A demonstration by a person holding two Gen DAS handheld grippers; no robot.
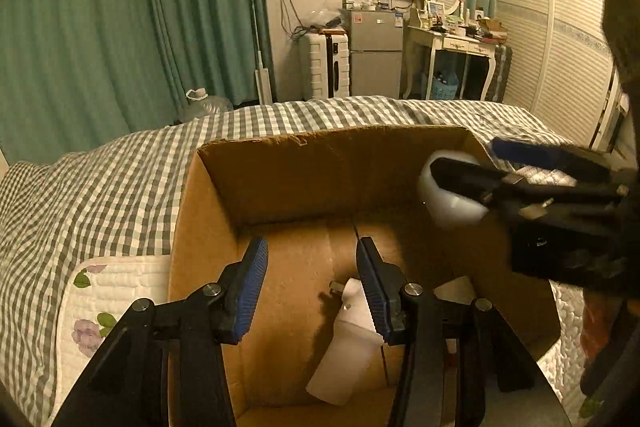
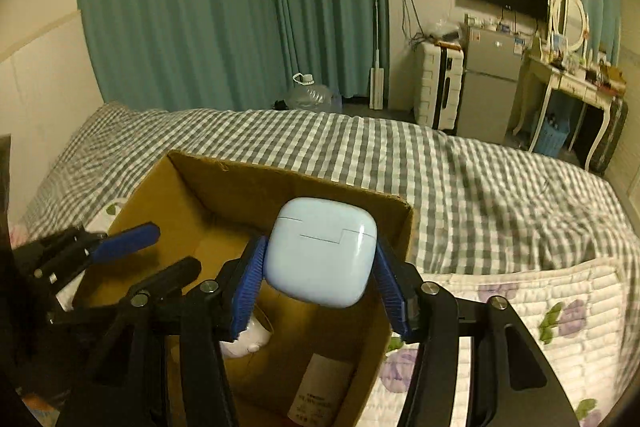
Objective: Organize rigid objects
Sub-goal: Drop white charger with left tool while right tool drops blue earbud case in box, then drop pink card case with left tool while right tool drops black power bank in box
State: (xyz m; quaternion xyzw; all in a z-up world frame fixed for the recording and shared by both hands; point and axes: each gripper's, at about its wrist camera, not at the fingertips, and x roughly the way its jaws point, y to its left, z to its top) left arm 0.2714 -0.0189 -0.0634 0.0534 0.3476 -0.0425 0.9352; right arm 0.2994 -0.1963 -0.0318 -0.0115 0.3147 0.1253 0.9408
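Checked bedding carries the cardboard box (image 2: 200, 195), open-topped, with a white charger (image 1: 344, 343) on its floor. Right gripper (image 2: 320, 279) fingers stand part open, pads flanking the pale blue earbud case (image 2: 322, 251) over the box's 3 o'clock wall; grip appears loose. Risk: the case drops outside onto the bed. Left gripper (image 1: 312, 287), part open, empty, hangs over the box and could collide

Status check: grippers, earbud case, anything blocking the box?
Left gripper open, empty, over cardboard box. Right gripper over box, blue earbud case between pads, grip unclear. White bottle in box; nothing blocking.
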